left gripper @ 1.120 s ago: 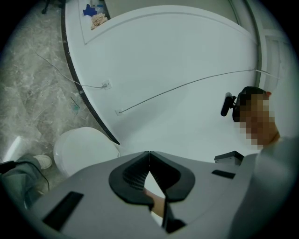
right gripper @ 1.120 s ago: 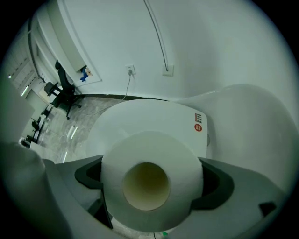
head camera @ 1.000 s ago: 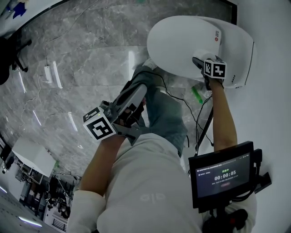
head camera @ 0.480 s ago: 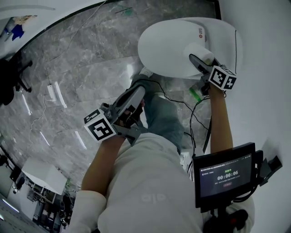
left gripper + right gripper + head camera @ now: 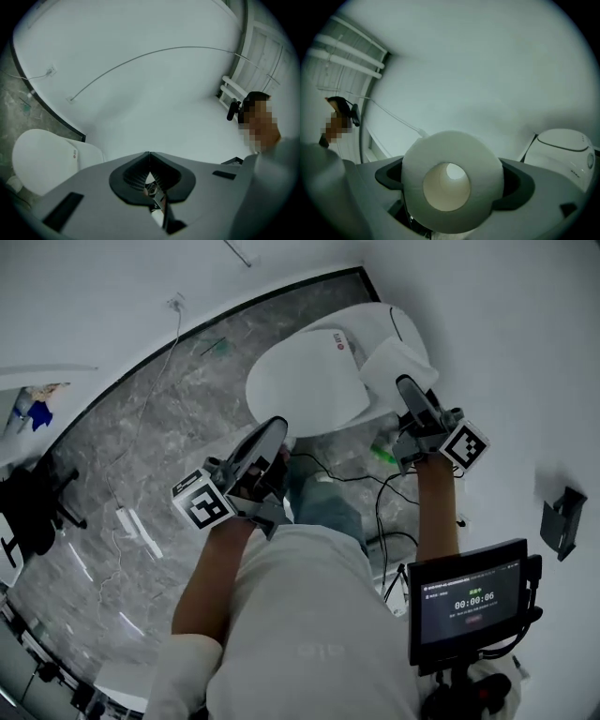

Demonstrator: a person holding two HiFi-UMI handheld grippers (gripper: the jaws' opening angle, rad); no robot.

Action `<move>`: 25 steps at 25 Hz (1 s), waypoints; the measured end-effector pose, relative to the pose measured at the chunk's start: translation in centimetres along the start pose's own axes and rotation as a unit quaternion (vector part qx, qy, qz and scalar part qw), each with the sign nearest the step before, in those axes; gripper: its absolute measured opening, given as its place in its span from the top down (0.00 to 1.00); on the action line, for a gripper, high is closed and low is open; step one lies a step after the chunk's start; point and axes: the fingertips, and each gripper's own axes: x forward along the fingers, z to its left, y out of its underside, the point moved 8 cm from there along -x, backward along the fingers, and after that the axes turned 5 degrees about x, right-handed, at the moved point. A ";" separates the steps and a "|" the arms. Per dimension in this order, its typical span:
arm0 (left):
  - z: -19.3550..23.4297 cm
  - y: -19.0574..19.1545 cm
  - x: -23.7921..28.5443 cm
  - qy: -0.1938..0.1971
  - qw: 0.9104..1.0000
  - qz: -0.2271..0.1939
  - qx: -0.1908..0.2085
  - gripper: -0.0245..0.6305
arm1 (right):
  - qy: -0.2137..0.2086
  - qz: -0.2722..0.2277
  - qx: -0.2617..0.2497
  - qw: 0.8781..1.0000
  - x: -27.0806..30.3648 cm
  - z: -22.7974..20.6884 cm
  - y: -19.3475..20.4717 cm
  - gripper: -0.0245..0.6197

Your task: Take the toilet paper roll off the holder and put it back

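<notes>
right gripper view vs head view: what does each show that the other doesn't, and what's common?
Right gripper view only: the toilet paper roll end-on, its hollow core open to the camera, jaws pressed on both sides. Head view only: the left gripper, the monitor, a black wall bracket, the marble floor. Both: that roll held in the right gripper, and the white toilet.
</notes>
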 end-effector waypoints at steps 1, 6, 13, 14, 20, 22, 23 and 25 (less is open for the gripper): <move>-0.9 -0.3 1.3 0.015 1.000 0.012 0.006 0.95 | -0.009 -0.025 0.001 1.000 -1.2 1.5 -1.2 0.11; -4.7 -1.1 7.2 0.076 0.995 0.064 0.019 0.95 | -0.044 -0.121 0.009 0.992 -5.9 7.1 -5.1 0.11; -8.5 0.2 12.0 0.137 0.983 0.123 0.023 0.95 | -0.095 -0.244 0.005 0.965 -13.9 12.6 -7.2 0.11; -7.4 0.3 10.7 0.121 0.987 0.103 0.018 0.95 | -0.110 -0.228 0.021 0.967 -13.0 12.2 -6.6 0.11; -1.0 0.1 3.6 0.051 0.998 -0.029 -0.001 0.95 | -0.180 -0.104 0.075 0.975 -5.5 9.9 -3.0 0.11; -0.8 -0.5 3.3 0.061 0.996 -0.064 0.014 0.95 | -0.213 -0.089 0.080 0.970 -4.4 10.0 -3.3 0.11; -0.9 -0.7 3.2 0.065 0.994 -0.080 0.022 0.95 | -0.229 -0.082 0.081 0.967 -4.1 10.1 -3.6 0.11; -1.5 -0.7 3.0 0.073 0.992 -0.102 0.026 0.95 | -0.246 -0.075 0.082 0.963 -4.3 10.2 -3.7 0.11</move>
